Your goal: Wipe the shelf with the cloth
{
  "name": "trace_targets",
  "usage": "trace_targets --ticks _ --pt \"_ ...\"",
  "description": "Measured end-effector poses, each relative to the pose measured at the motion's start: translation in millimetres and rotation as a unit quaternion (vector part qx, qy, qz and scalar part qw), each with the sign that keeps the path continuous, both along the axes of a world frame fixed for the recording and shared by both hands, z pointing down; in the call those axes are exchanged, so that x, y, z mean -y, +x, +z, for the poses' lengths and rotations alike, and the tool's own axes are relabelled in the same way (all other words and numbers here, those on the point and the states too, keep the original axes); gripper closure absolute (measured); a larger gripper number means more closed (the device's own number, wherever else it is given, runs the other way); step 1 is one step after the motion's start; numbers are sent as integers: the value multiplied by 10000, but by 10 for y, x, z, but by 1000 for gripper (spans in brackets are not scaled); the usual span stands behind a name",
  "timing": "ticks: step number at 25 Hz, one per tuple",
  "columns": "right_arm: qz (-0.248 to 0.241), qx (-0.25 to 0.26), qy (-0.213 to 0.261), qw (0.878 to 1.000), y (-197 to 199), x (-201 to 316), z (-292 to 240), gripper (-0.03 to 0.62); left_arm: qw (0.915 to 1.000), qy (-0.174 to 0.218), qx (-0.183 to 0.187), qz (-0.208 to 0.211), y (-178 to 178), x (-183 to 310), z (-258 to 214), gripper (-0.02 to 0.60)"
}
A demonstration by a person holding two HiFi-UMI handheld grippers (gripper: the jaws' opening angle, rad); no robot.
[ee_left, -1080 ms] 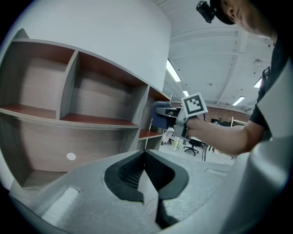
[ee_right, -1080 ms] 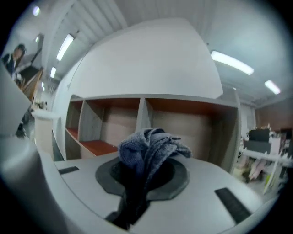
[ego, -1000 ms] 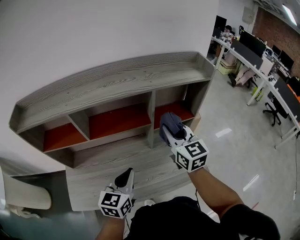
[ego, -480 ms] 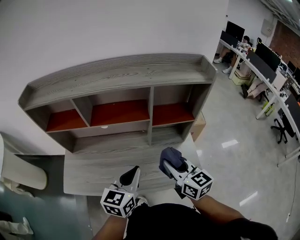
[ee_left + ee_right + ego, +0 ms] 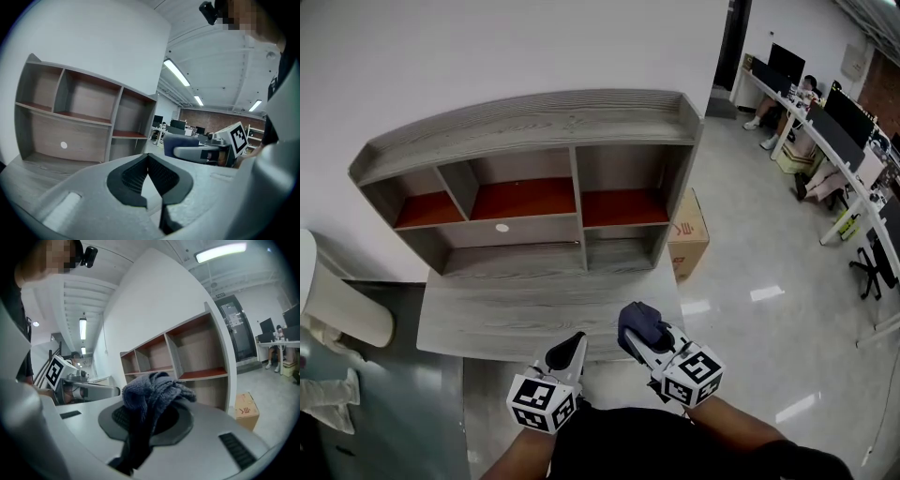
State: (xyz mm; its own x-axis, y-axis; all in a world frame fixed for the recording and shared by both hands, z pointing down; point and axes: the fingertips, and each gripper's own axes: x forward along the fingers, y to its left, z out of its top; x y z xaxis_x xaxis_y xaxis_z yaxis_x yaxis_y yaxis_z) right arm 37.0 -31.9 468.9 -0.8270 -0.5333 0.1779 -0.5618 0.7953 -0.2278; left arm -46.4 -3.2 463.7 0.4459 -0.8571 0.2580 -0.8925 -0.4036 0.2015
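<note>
- The cloth (image 5: 639, 321), dark blue and bunched, is gripped in the closed jaws of the right gripper (image 5: 645, 334); in the right gripper view the cloth (image 5: 154, 391) is seen bulging above the right gripper (image 5: 147, 417) and hanging down between the jaws.
- The left gripper (image 5: 570, 343) is held closed, with nothing in it; in its own view the pads (image 5: 133, 176) are seen meeting at the tip.
- Both grippers are held at the front edge of the desk (image 5: 506, 314), the cloth near its front right corner.
- The shelf (image 5: 525, 122) stands at the desk's back against the wall, well apart from the cloth, with bare desktop between.
- Its three upper compartments are open-fronted and red-floored.
- A box (image 5: 686, 228) sits on the floor just beside the shelf's right side.
</note>
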Motion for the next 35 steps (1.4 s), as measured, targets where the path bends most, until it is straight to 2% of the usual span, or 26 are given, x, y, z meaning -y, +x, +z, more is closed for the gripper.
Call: trace_targets --ticks 5,9,12,20,28,35 --pt "-78 -31 6 10000 311 -255 93 523 9999 35 54 -135 279 -239 15 572" --pt "-130 296 -277 9991 471 -367 162 523 9993 16 71 -363 332 -413 31 572" --pt "-179 291 -318 9989 521 -450 189 523 9989 -43 144 -443 361 -567 59 572" --pt "-269 34 1 9996 431 -563 101 523 9989 -32 218 -417 321 -667 -25 572" --pt "-19 -148 265 9995 273 -553 -65 523 9996 72 238 -162 183 -587 -203 572" --pt "146 -224 265 9993 125 -636 -44 523 9995 120 277 -60 5 -664 -220 572"
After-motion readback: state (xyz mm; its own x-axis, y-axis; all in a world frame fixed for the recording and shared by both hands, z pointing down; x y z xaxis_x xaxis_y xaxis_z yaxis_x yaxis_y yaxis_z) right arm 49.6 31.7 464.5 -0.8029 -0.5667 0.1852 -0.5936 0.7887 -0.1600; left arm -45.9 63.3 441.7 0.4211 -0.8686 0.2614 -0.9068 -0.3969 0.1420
